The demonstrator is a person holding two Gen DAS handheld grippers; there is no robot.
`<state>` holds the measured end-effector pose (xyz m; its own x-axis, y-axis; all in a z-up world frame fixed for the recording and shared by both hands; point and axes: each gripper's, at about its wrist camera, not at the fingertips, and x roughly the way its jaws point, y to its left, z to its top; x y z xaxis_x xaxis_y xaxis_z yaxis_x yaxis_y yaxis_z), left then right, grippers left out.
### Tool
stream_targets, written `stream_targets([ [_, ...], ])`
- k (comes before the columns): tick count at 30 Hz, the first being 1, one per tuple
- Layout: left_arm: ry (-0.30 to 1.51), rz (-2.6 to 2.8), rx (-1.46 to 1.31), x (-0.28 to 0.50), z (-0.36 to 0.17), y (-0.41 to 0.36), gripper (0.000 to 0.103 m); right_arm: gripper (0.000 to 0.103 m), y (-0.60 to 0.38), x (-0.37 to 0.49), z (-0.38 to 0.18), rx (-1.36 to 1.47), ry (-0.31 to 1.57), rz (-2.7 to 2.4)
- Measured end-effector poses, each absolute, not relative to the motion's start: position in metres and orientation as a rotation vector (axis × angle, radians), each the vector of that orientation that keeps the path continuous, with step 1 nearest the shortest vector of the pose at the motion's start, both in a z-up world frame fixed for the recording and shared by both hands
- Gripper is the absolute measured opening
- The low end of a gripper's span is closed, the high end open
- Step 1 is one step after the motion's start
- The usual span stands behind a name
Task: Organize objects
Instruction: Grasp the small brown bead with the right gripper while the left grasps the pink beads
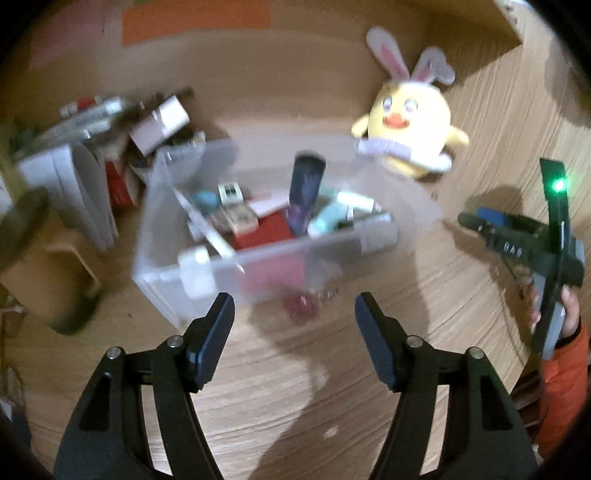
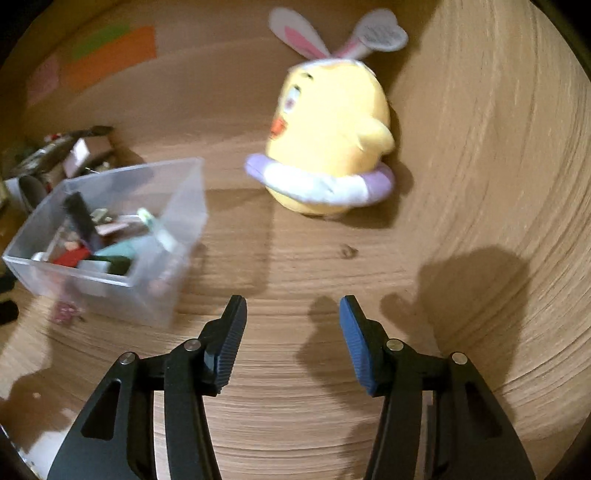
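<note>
A clear plastic bin (image 1: 258,273) (image 2: 184,206) stands on the wooden table with several small items inside, among them a dark tube (image 1: 304,192). A small pink-red thing (image 1: 301,308) (image 2: 66,312) lies on the table just outside the bin's near wall. Right of the bin stands a yellow chick plush (image 1: 410,122) (image 2: 328,140) with bunny ears. My left gripper (image 1: 293,310) is open and empty, short of the bin. My right gripper (image 2: 293,306) is open too, with only bare table beyond it, the plush farther ahead. In the left wrist view, a hand in an orange sleeve holds it (image 1: 480,221).
A heap of boxes and papers (image 1: 92,166) (image 2: 74,155) crowds the table left of and behind the bin. A brown board wall with an orange patch (image 1: 195,18) (image 2: 114,55) closes the back. Bare wood (image 2: 461,184) stretches right of the plush.
</note>
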<state>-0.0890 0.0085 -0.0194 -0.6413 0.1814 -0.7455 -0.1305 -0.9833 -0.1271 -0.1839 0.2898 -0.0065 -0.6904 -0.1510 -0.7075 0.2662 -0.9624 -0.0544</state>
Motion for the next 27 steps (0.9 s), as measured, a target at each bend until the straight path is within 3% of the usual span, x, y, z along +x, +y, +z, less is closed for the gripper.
stream_targets([
  [11, -0.079, 2.668, -1.381, -0.112, -0.055, 0.023, 0.067, 0.044, 0.308, -0.241, -0.018, 1.249, 0.17, -2.703],
  [18, -0.125, 2.645, -1.404, -0.122, -0.06, 0.025, 0.054, 0.042, 0.307, -0.27, -0.029, 1.306, 0.189, -2.722],
  [23, -0.099, 2.655, -1.382, -0.122, -0.06, 0.029, 0.053, 0.036, 0.311, -0.282, -0.035, 1.343, 0.169, -2.713],
  [27, -0.108, 2.653, -1.364, -0.122, -0.059, 0.03, 0.04, 0.027, 0.311, -0.284, -0.037, 1.338, 0.177, -2.712],
])
